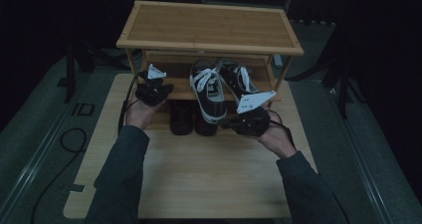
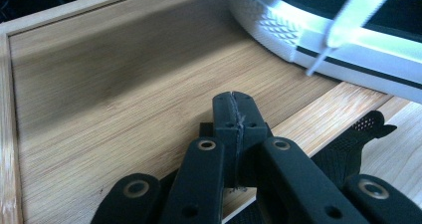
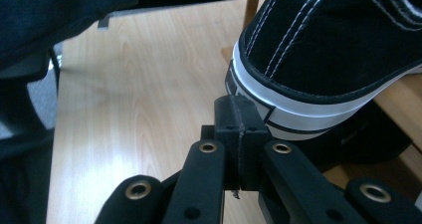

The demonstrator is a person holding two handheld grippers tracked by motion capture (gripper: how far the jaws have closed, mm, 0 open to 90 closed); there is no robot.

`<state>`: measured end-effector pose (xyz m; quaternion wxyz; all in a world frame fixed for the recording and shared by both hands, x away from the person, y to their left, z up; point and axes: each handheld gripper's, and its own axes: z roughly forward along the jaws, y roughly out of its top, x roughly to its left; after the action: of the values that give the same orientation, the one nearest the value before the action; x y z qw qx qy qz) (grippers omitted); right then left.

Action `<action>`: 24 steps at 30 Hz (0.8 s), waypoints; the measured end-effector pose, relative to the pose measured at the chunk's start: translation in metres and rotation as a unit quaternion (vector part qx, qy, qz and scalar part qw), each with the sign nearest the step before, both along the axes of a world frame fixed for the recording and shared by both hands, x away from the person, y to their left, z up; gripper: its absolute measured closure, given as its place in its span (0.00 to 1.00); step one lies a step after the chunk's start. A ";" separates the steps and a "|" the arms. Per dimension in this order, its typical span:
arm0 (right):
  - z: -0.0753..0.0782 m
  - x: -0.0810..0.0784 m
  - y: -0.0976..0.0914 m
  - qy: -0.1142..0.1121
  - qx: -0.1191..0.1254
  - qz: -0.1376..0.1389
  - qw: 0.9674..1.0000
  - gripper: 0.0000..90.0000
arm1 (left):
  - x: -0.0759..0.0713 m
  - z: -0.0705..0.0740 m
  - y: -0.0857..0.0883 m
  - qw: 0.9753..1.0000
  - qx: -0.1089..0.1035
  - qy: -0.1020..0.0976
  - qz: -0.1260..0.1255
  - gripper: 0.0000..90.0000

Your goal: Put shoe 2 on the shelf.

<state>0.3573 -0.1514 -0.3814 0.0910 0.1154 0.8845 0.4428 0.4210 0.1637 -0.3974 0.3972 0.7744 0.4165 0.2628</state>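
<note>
High view: looking down on a dim wooden table [image 1: 199,179] carrying a low bamboo shoe rack [image 1: 209,27]. Resting on the middle shelf, two black-and-white sneakers, the nearer sneaker [image 1: 208,92] poking its heel over the shelf edge, the second sneaker [image 1: 238,79] angled beside it. Sitting beneath, dark shoes [image 1: 191,117], hard to make out. Hovering at the shelf's left end, left gripper [image 1: 153,90]; hanging near the heel, right gripper [image 1: 244,122].

Left gripper view: jaws pressing together, gripping nothing, hanging over bare shelf board [image 2: 124,84]; showing the white rubber toe [image 2: 278,27], cut off at the top, with a blurred white lace [image 2: 348,20].

Right gripper view: jaws meeting fully, holding nothing, sitting just beside the sneaker's heel [image 3: 318,64]; heel label hiding behind the jaws, unreadable.
</note>
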 end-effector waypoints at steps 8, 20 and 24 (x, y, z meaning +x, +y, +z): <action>0.002 0.005 0.012 -0.002 0.016 -0.002 1.000 1.00 | 0.000 0.000 0.000 1.000 -0.006 0.001 0.000 1.00; -0.002 0.012 0.021 0.011 0.032 0.012 0.999 1.00 | 0.000 0.000 -0.002 1.000 -0.003 0.000 0.001 1.00; -0.003 0.014 0.025 0.012 0.032 0.016 0.999 1.00 | 0.000 0.000 -0.003 1.000 -0.001 0.001 0.003 1.00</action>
<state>0.3711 -0.1269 -0.3840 0.0694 0.1089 0.8724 0.4714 0.4211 0.1609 -0.3972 0.3969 0.7728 0.4194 0.2631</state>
